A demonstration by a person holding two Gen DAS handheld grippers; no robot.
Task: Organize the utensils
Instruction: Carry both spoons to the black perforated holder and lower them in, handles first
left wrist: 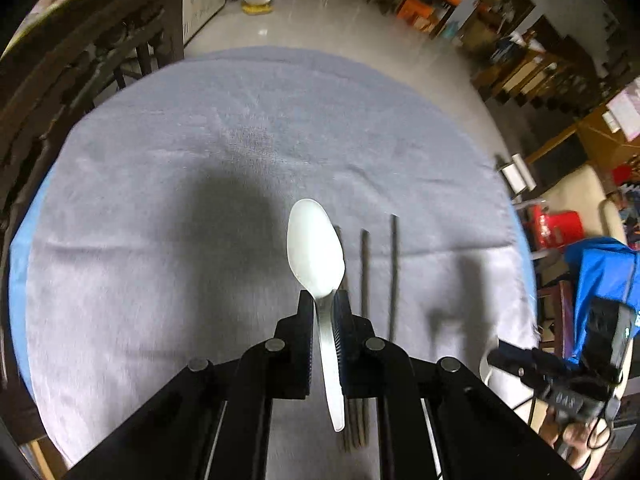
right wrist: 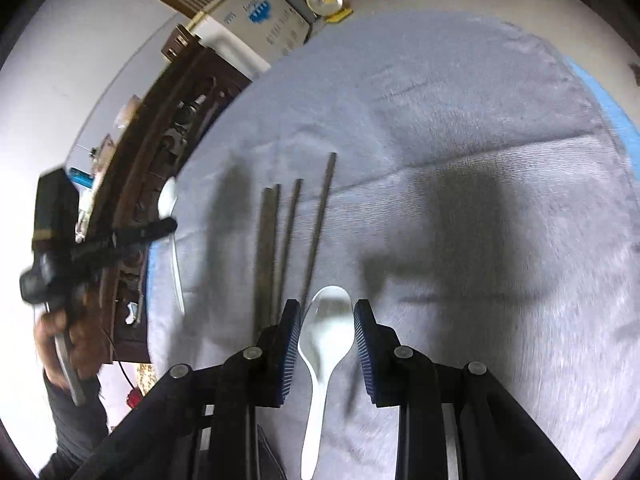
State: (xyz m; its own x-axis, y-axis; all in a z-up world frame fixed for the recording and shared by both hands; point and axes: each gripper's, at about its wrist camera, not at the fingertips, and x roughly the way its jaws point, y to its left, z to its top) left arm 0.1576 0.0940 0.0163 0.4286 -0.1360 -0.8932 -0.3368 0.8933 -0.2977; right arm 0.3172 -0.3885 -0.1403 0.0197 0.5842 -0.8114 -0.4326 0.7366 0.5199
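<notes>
Left gripper (left wrist: pixel 323 300): fingers clamped on the neck of a white plastic spoon (left wrist: pixel 316 244), just below the bowl. The bowl sticks out forward past the fingertips; the handle runs back between the pads toward the camera. The spoon is held above the cloth, not lying on it. The right wrist view shows this same gripper (right wrist: pixel 170 224) out at the left side, with its spoon (right wrist: pixel 170 232) pinched crosswise and a hand (right wrist: pixel 64 344) on the grip.

Right gripper (right wrist: pixel 326 308): fingers spread wide, blue ribbed pads (right wrist: pixel 290 344) well apart. A second white spoon (right wrist: pixel 326 340) lies between them, bowl forward, handle toward the camera. Gaps show on both sides of the bowl, so the pads are not touching it. Whether it rests flat on the cloth is hard to tell through the blur.

Just left of the right gripper lie dark chopsticks (right wrist: pixel 286 236), laid roughly parallel and pointing away; two sit close together, two more spaced out to their right. In the left wrist view they (left wrist: pixel 365 276) lie just right of the held spoon, partly hidden behind the finger.

Everything sits on a grey towel (left wrist: pixel 200 184) spread over a blue-edged table (right wrist: pixel 618 120). A dark carved wooden chair (left wrist: pixel 80 72) stands at the table's left. Cluttered shelves (left wrist: pixel 532 64) stand beyond.
</notes>
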